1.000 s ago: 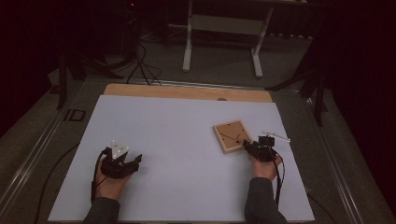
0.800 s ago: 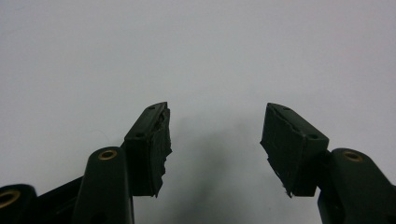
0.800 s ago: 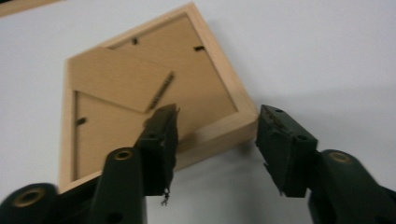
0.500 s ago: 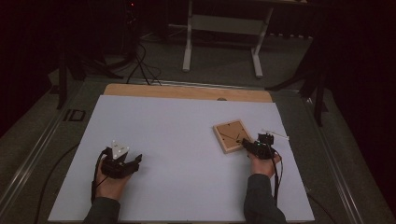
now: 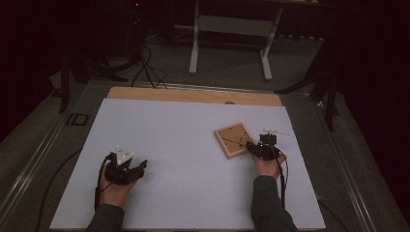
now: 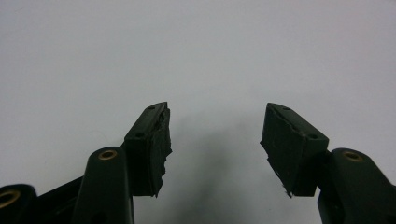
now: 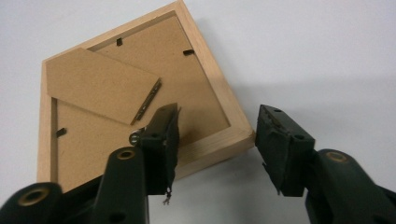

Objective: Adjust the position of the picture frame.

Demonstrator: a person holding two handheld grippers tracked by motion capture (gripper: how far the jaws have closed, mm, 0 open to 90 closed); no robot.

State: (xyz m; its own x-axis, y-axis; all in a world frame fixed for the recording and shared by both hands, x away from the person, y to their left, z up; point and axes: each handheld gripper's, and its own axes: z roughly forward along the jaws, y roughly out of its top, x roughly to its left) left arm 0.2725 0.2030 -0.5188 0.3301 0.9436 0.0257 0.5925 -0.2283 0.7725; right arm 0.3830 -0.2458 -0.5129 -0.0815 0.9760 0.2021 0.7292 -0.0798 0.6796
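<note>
1. A small wooden picture frame [image 7: 140, 98] lies face down on the white surface [image 5: 183, 145], toward its right side in the high view, turned so that its corners point like a diamond.
2. Its border is pale, light-toned wood with a flat rim; one corner sits between the right gripper's fingers [image 7: 161, 140].
3. Inside the border is a brown fibreboard back panel, held by small dark turn clips: one near the top edge, one at the upper right, one at the left.
4. A lighter brown easel leg lies folded flat across the panel, a slanted four-sided flap joined to it by a thin metal hinge near the middle.
5. The right gripper [image 7: 215, 135], held in the person's right hand [image 5: 267, 164], sits at the frame's near right corner. Its fingers stand apart and have just been closing; one finger is over the back panel, the other outside the wooden edge, and they do not press the wood.
6. The left gripper [image 6: 215, 140] rests in the left hand [image 5: 116, 188] well apart from the frame, at the surface's left side, fingers wide apart with bare white surface between them.
7. A small thin pale object [image 5: 275, 131] lies just beyond the right gripper; too small to tell what it is.
</note>
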